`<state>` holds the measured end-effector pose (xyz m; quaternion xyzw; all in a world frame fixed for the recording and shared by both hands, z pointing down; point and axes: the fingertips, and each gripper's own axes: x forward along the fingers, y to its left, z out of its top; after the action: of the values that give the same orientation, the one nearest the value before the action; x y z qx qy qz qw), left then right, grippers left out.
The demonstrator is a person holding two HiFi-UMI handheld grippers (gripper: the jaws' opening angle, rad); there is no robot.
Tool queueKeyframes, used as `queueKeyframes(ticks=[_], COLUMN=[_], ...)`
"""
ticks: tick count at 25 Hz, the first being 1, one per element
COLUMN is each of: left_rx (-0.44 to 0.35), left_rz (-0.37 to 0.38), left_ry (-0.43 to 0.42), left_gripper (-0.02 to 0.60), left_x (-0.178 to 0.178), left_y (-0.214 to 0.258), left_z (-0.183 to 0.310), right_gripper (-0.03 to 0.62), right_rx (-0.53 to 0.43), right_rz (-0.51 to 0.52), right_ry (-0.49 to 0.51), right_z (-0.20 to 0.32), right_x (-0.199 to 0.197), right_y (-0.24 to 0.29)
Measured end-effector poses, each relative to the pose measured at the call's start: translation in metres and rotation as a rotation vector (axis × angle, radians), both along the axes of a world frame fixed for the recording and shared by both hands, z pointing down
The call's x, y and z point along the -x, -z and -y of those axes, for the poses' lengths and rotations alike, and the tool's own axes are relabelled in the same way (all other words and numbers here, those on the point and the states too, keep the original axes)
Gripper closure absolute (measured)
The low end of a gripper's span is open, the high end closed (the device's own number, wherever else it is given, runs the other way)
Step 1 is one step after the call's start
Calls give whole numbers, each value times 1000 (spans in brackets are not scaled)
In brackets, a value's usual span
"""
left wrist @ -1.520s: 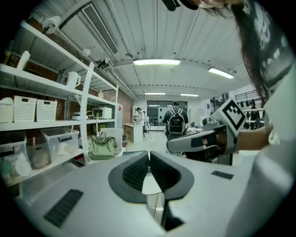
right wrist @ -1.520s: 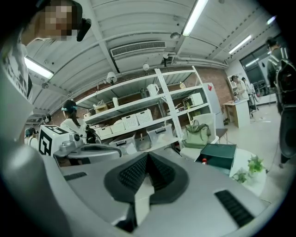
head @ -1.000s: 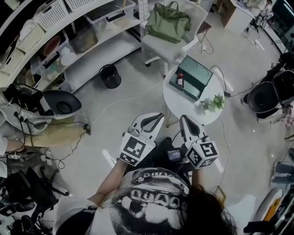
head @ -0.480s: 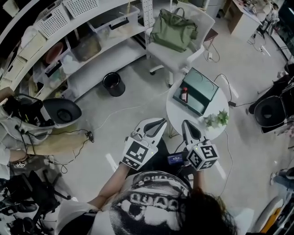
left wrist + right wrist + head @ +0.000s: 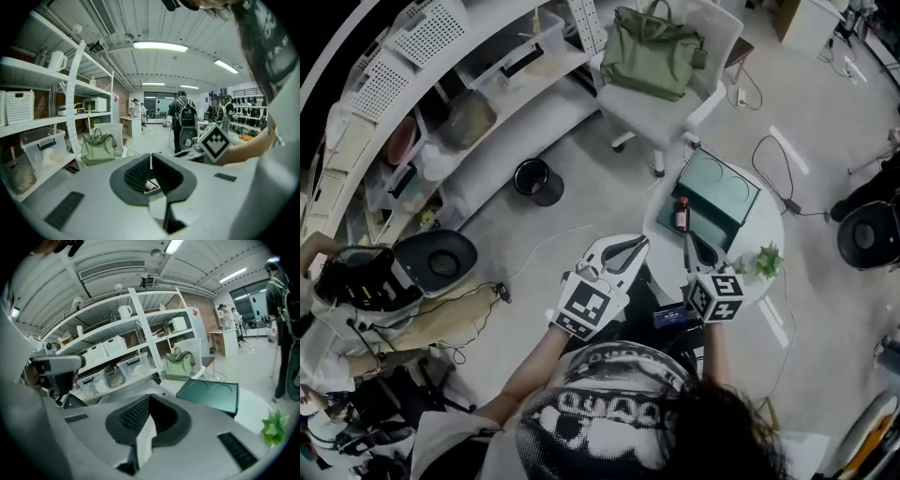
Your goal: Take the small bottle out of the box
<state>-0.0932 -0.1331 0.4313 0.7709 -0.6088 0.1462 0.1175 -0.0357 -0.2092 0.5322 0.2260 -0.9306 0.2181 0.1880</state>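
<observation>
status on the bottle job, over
Left claw shut, right claw shut, both empty. Bottle in open box, untouched. Plant beside box, not in the way.

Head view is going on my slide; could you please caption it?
Left gripper and right gripper, both shut, face the small bottle in the green box.

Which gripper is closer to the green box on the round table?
The right gripper: its shut fingers reach over the round white table's edge, just short of the dark green box; the left gripper hangs beside the table.
</observation>
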Motion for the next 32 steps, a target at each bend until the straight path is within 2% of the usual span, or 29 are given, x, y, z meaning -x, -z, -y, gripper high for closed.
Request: queueKeyframes(ticks=[7, 12, 17, 22, 27, 32], left_rx=[75, 104, 115, 117, 126, 110], left_rz=[-2, 16, 15, 10, -5, -4], left_ry=[-43, -62, -91, -129, -171, -230], left_gripper=[560, 560, 560, 560, 560, 560], left_x=[7, 8, 6, 4, 15, 30], left_y=[-17, -25, -26, -28, -33, -32], left_z=[43, 61, 72, 75, 78, 89], right_gripper=[595, 591, 547, 476, 429, 402], right_rx=[114, 151, 180, 214, 241, 272], right_rz=[-65, -140, -197, -278, -381, -444], right_ry=[-73, -63, -48, -29, -9, -30], right_z=[44, 57, 63, 67, 67, 74], right_x=[3, 4, 9, 15, 22, 26], right_y=[-62, -96, -114, -138, -164, -183])
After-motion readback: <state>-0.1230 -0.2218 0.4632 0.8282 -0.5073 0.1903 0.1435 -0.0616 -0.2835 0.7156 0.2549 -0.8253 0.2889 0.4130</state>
